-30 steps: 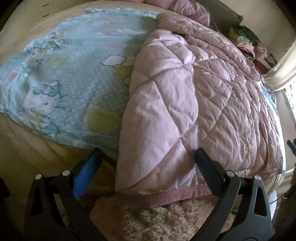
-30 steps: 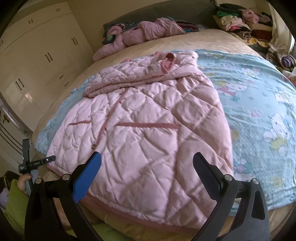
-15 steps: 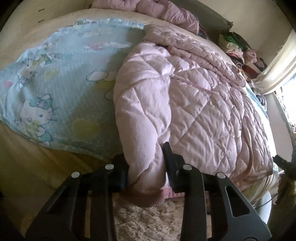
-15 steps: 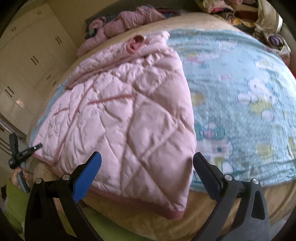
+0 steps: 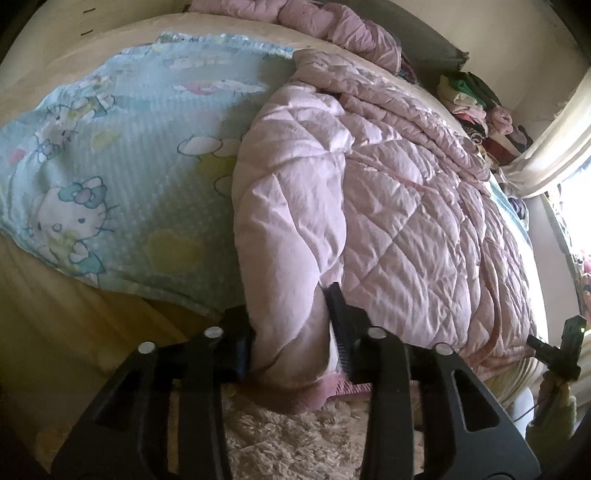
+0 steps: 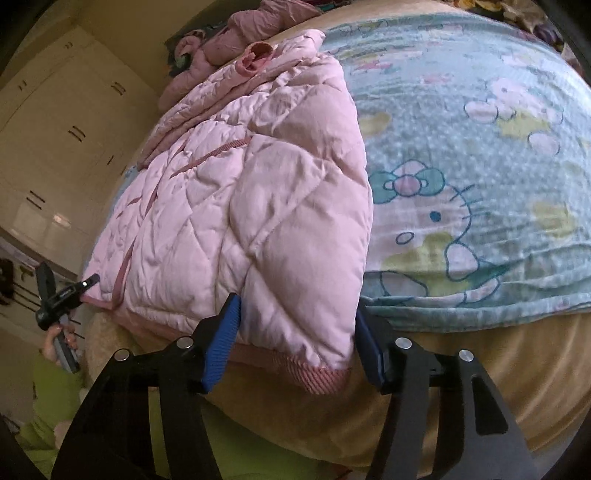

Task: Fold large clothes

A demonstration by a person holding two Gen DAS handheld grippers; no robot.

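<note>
A large pink quilted jacket (image 5: pixel 399 206) lies spread on a bed, its hem at the near edge. My left gripper (image 5: pixel 291 332) is shut on a bunched fold of the hem at the jacket's left corner. In the right wrist view the jacket (image 6: pixel 236 206) fills the left half. My right gripper (image 6: pixel 295 332) has its jaws around the other hem corner, pads against the fabric on both sides. The left gripper also shows far left in the right wrist view (image 6: pixel 66 291), and the right gripper shows far right in the left wrist view (image 5: pixel 554 350).
A light blue cartoon-cat blanket (image 5: pixel 122 177) covers the bed beside the jacket, also in the right wrist view (image 6: pixel 480 166). Another pink garment (image 5: pixel 317 22) and a clothes pile (image 5: pixel 476 103) lie at the headboard. White wardrobes (image 6: pixel 59 140) stand beyond. A shaggy rug (image 5: pixel 295 443) lies below.
Both grippers moved in to the hem. The left one closed on its corner half a second ago and holds it. The right one has narrowed from wide open around the other corner.
</note>
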